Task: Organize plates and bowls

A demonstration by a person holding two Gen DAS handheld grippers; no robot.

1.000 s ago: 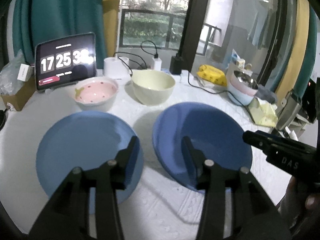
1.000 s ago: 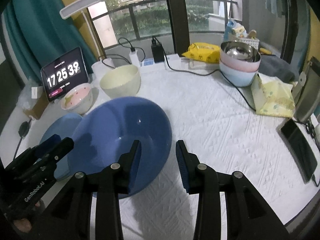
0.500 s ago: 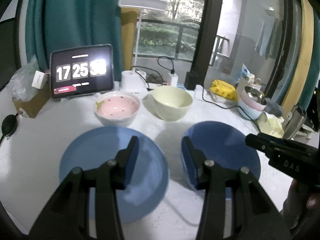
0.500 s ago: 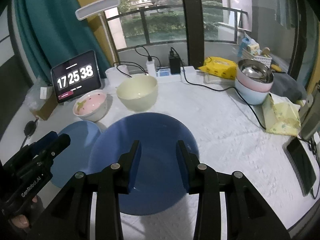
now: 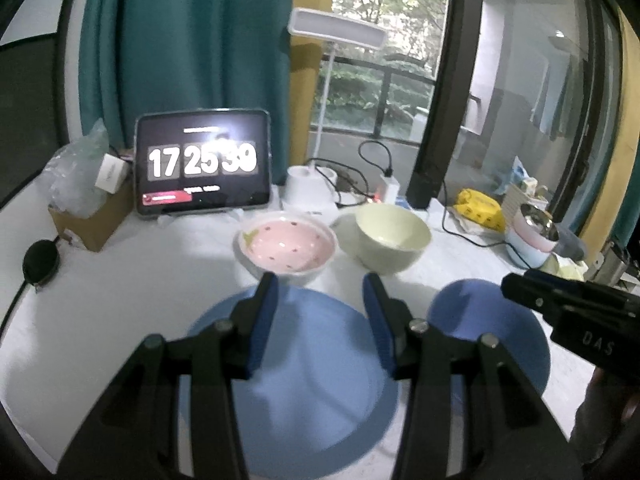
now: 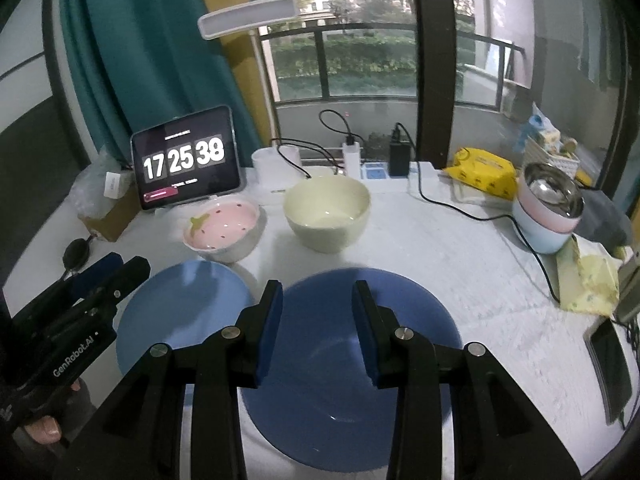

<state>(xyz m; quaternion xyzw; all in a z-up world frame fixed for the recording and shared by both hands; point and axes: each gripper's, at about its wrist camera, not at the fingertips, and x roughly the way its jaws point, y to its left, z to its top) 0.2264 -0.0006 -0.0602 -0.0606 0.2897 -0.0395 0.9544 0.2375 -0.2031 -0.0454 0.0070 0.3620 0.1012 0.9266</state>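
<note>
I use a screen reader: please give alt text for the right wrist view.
An open, empty gripper hovers above a dark blue plate on a white table. A lighter blue plate lies beside it, a pink bowl and a cream bowl behind.

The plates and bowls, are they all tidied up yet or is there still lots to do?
Nothing looks tidied yet. The light blue plate and dark blue plate lie side by side, unstacked. The pink strawberry bowl and cream bowl sit apart behind them. In hand: nothing; the left gripper and right gripper are both open above the plates. Left: stacking plates and nesting bowls.
</note>
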